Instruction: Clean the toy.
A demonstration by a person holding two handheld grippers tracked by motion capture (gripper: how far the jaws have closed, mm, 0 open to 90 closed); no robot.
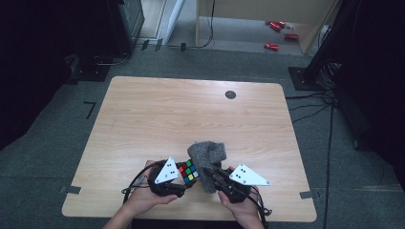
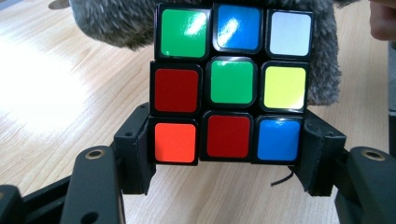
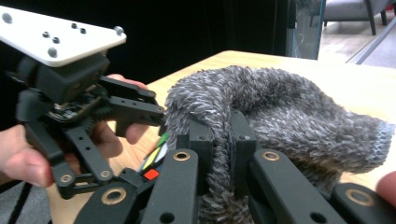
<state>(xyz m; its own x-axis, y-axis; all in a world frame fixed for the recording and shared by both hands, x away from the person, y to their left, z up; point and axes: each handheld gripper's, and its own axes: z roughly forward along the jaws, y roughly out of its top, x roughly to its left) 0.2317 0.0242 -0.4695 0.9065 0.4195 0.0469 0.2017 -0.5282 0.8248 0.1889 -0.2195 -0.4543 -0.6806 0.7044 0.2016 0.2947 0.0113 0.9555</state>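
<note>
High view: left gripper [image 1: 185, 177] squeezes the cube [image 1: 189, 171] – right gripper [image 1: 216, 175], beside the cube, pinches the cloth [image 1: 207, 157] tight – a hard rub might knock the cube loose.

Lab-like recording room: lone wooden table [image 1: 143, 119], grey carpet [image 1: 57, 148], floor cables [image 1: 310, 107], dark equipment stands [image 1: 325, 43]

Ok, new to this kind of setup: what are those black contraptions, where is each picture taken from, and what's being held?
A person sits at a wooden table holding a hand-operated two-jaw gripper in each hand. One picture looks down from above; the other two come from cameras riding on the grippers, looking along their jaws. The left gripper clamps a colour cube by its bottom row. The right gripper is shut on a fuzzy grey cloth, which lies right beside the cube, apparently against it.
</note>
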